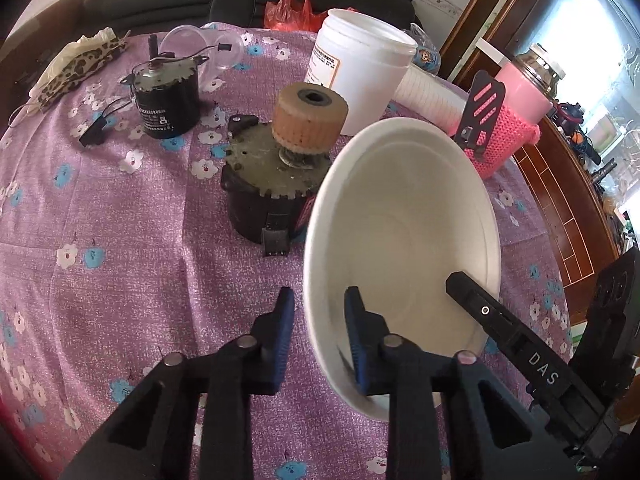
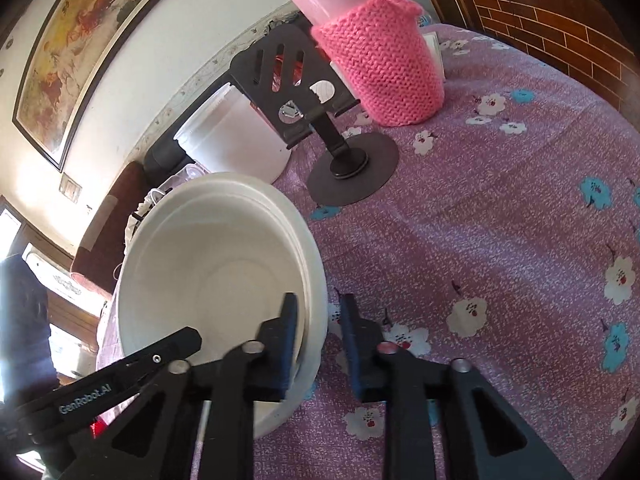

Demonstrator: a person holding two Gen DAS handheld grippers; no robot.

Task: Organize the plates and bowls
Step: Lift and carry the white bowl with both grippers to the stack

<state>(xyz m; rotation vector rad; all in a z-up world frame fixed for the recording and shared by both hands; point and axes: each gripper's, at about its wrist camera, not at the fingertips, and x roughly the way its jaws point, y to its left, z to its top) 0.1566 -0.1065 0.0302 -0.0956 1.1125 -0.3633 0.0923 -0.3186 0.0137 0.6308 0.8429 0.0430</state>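
A stack of nested white bowls (image 1: 404,236) stands on the purple flowered tablecloth (image 1: 120,240) and also shows in the right wrist view (image 2: 216,256). My left gripper (image 1: 318,320) straddles the stack's left rim, one finger inside and one outside, with a gap still showing around the rim. My right gripper (image 2: 318,322) straddles the opposite rim the same way, jaws apart. In each view the other gripper's finger reaches into the bowl.
Behind the bowls stand a dark motor with a tan roller (image 1: 280,168), a second black motor (image 1: 166,96), a white tub (image 1: 360,68), a pink knit-sleeved bottle (image 2: 376,52), a black phone stand (image 2: 320,120) and a clear cup (image 1: 208,46).
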